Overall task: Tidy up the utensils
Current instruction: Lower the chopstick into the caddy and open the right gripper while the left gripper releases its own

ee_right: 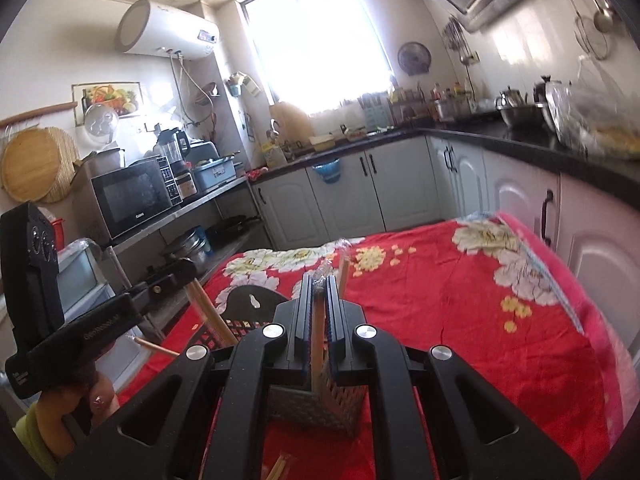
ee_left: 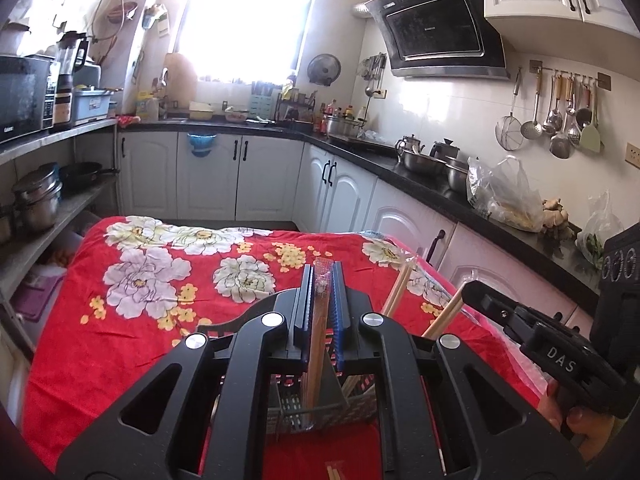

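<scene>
Wooden wrapped chopsticks (ee_left: 318, 332) clamped between left gripper (ee_left: 322, 276) jaws, lower ends inside grey perforated utensil holder (ee_left: 294, 410). Right gripper (ee_right: 319, 286) likewise closed on a wrapped chopstick pair (ee_right: 317, 344) over the same holder (ee_right: 340, 404). Holder stands on red floral cloth (ee_left: 132, 320); more chopsticks (ee_left: 394, 294) lean just beside.

wrapped chopsticks (ee_left: 318, 320) upright in black holder (ee_left: 296, 412)

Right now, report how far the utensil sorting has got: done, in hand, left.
Done: some chopsticks already stand in the black holder on the red cloth. In hand: the left gripper is shut on a wrapped pair of chopsticks above the holder, and the right gripper is shut on another pair. Left: both pairs must still go in; more chopsticks lie on the cloth.
</scene>
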Action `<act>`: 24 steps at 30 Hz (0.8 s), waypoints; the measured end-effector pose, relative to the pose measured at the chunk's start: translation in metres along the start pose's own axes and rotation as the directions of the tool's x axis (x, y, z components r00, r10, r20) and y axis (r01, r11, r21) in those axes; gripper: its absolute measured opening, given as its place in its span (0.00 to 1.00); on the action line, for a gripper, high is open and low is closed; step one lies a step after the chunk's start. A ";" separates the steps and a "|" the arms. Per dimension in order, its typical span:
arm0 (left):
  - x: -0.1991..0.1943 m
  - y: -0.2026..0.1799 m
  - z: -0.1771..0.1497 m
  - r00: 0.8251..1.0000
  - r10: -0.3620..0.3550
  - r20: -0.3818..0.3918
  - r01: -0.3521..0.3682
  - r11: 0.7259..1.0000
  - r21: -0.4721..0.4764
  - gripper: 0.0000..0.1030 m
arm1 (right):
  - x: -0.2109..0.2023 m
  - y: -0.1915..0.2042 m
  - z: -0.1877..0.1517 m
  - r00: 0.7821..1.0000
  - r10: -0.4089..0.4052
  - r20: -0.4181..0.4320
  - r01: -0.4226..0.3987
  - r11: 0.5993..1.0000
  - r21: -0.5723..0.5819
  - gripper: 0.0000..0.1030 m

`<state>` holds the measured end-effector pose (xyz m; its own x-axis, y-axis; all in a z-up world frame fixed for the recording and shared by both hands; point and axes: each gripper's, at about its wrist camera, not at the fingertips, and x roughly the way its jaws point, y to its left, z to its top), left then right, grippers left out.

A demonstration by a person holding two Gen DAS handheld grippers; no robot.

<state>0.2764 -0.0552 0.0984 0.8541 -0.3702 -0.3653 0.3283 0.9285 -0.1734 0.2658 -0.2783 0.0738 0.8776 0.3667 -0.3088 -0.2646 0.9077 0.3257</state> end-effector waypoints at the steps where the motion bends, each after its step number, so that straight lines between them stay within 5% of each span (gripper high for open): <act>1: -0.001 0.000 0.000 1.000 -0.002 -0.005 0.002 1.000 0.002 0.04 | -0.001 0.000 0.000 1.000 -0.001 -0.003 0.001 1.000 0.002 0.07; 11: -0.011 0.005 -0.003 0.997 -0.022 -0.067 0.021 1.000 -0.015 0.12 | -0.006 0.001 -0.005 0.999 -0.014 -0.033 0.014 1.000 0.006 0.07; 24: -0.039 0.006 -0.004 0.995 -0.028 -0.095 0.028 1.000 0.002 0.33 | -0.016 0.007 -0.012 0.996 -0.044 -0.072 0.042 0.999 -0.033 0.27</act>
<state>0.2437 -0.0358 0.1080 0.8024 -0.3970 -0.4456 0.3529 0.9178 -0.1821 0.2453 -0.2749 0.0699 0.8574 0.3398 -0.3865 -0.2407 0.9286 0.2825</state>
